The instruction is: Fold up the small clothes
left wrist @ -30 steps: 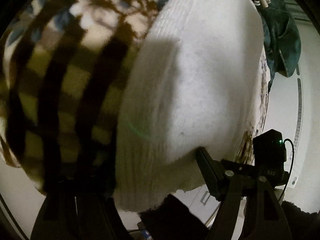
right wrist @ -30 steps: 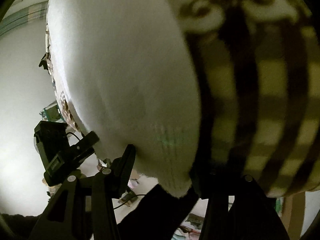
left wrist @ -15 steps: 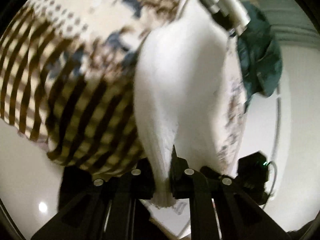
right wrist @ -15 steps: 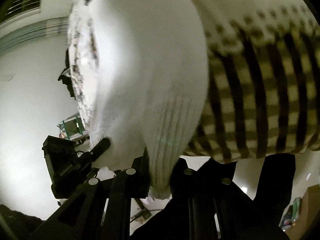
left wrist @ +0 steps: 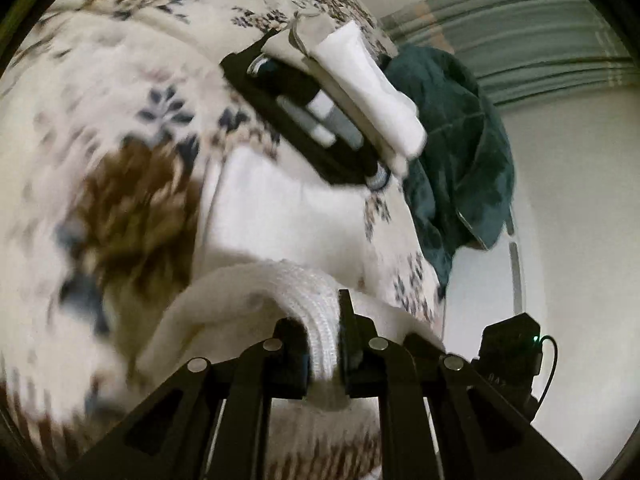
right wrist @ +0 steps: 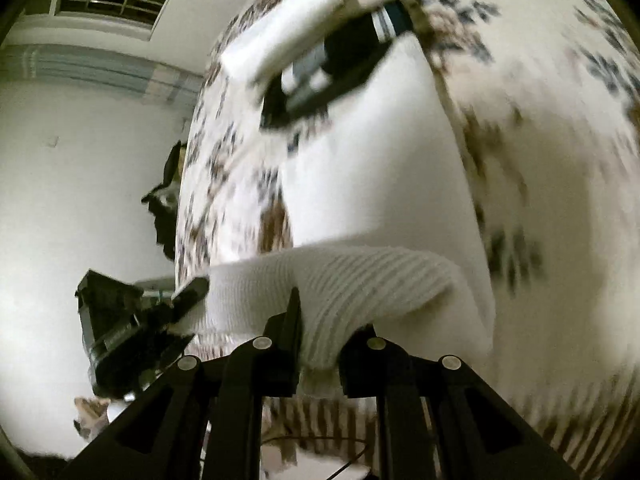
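- Left wrist view: my left gripper (left wrist: 325,354) pinches the ribbed hem of the white knit garment (left wrist: 280,216), which lies on the floral bedspread (left wrist: 120,92).
- My right gripper (right wrist: 320,340) pinches the same hem (right wrist: 360,280).
- Judgement: mid-fold; next, I carry the hem forward evenly and lay it flat.

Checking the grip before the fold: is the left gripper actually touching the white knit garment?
Touching. The left wrist view shows the left gripper with both fingers pressed against the ribbed edge of the white knit garment, no gap.
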